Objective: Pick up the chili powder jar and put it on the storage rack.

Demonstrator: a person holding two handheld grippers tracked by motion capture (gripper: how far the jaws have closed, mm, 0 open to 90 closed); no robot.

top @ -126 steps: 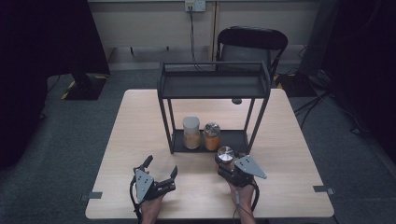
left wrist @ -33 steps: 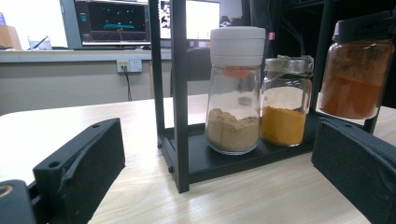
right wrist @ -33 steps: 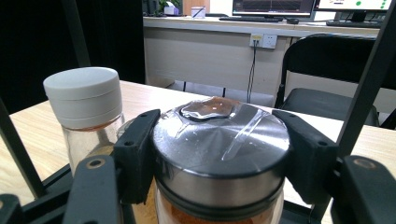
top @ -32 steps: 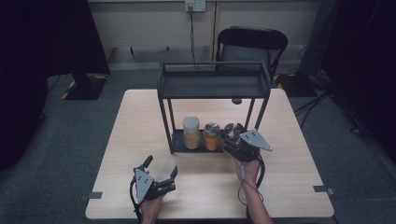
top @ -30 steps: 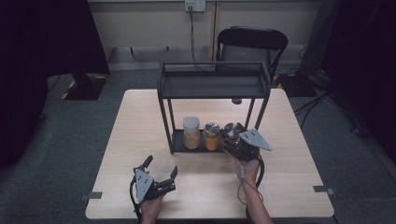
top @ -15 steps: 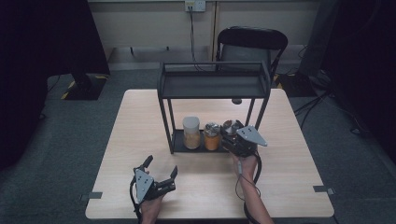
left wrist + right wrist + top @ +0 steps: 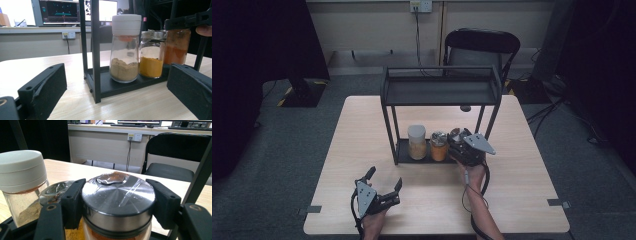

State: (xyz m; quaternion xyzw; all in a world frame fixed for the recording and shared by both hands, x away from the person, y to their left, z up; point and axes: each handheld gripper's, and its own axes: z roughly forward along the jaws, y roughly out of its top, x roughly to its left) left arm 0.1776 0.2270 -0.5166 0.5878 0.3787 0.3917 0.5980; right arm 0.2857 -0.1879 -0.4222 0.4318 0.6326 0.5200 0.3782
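Observation:
A black two-level rack (image 7: 442, 92) stands mid-table. On its lower shelf are a white-lidded jar of tan powder (image 7: 416, 141) (image 7: 125, 50) and a foil-topped jar of yellow powder (image 7: 438, 146) (image 7: 151, 57). Just right of them, my right gripper (image 7: 462, 145) (image 7: 118, 197) is shut on the silver lid of a jar of orange-red spice (image 7: 118, 195) (image 7: 177, 47). Its base is down at shelf level; I cannot tell whether it rests there. My left gripper (image 7: 384, 180) (image 7: 115, 82) sits open near the table's front edge, facing the rack with nothing between its jaws.
The rack's upper shelf holds nothing. A black folding chair (image 7: 482, 47) (image 7: 180, 152) stands behind the table. Bare tabletop (image 7: 522, 180) stretches on both sides of the rack and in front of it. Cables trail from both grippers toward the front edge.
Since the earliest frame my right gripper has carried the orange-red jar from the table's front to the rack's lower shelf. Over the last second it edged slightly left toward the other jars. The left gripper stayed put.

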